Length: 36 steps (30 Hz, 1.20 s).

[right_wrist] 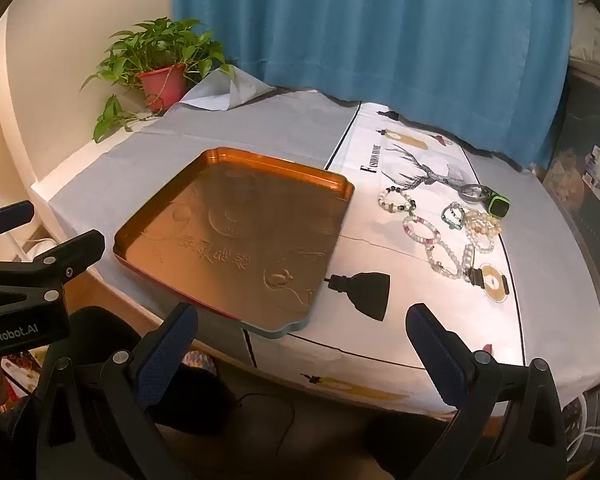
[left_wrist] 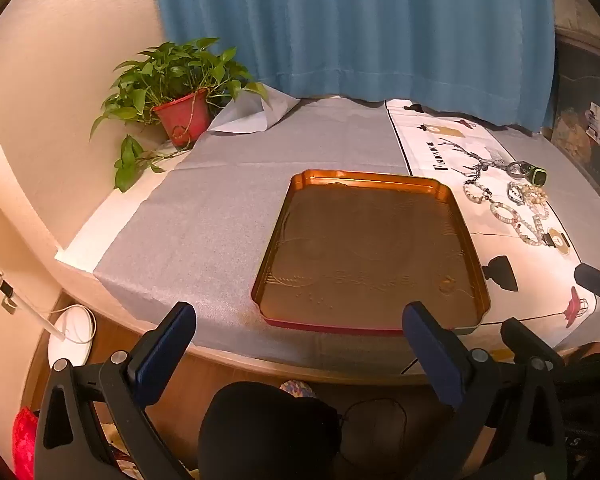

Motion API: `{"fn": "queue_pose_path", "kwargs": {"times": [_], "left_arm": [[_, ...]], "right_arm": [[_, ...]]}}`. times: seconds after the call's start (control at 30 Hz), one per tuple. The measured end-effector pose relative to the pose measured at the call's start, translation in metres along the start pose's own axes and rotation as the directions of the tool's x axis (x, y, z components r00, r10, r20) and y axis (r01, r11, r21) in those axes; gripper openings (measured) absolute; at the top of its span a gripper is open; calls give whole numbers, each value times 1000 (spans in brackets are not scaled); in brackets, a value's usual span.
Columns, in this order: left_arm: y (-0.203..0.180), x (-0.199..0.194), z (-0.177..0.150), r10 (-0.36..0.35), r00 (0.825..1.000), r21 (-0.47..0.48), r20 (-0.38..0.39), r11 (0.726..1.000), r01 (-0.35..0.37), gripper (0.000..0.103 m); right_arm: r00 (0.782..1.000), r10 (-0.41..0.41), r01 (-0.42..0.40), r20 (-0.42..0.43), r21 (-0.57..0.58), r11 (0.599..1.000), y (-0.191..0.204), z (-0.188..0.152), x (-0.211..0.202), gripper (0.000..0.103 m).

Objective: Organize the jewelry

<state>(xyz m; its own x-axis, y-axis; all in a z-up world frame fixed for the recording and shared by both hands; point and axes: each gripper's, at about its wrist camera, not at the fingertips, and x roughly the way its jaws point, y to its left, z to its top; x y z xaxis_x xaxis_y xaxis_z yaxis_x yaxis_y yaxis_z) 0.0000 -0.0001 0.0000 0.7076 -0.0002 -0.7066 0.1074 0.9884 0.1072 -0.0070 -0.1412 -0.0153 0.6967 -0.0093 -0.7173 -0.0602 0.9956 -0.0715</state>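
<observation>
An empty orange metal tray [left_wrist: 460, 216] [right_wrist: 340, 184] lies near the table's front edge. Several beaded bracelets [left_wrist: 516, 212] [right_wrist: 440, 236] lie in a cluster on the white printed cloth to the tray's right, with a green watch [left_wrist: 538, 174] [right_wrist: 499, 204] and a grey bangle [right_wrist: 473, 192] behind them. My left gripper [left_wrist: 300, 336] is open and empty, held before the tray's near edge. My right gripper [right_wrist: 302, 336] is open and empty, just off the front edge by the tray's near right corner. The left gripper also shows at the left of the right wrist view [right_wrist: 40, 236].
A potted plant in a red pot [left_wrist: 180, 118] [right_wrist: 162, 84] stands at the back left corner. A blue curtain [left_wrist: 356, 28] hangs behind the table. A grey cloth [left_wrist: 220, 208] covers the left half of the table, a white printed cloth [right_wrist: 400, 288] the right.
</observation>
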Motion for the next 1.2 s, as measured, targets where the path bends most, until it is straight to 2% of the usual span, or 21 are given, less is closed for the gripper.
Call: {"fn": "queue_pose_path", "kwargs": {"times": [0.2,1.2], "left_arm": [[0,0,0,0,1000,-1,2,1000,0,103],[0,0,0,4,1000,0,3,1000,-4,103]], "right_arm": [[1000,20,-20,-12,17,1000,-3,2,2,103],[1000,21,-21,-9,5,1000,6,3,-4,103]]}}
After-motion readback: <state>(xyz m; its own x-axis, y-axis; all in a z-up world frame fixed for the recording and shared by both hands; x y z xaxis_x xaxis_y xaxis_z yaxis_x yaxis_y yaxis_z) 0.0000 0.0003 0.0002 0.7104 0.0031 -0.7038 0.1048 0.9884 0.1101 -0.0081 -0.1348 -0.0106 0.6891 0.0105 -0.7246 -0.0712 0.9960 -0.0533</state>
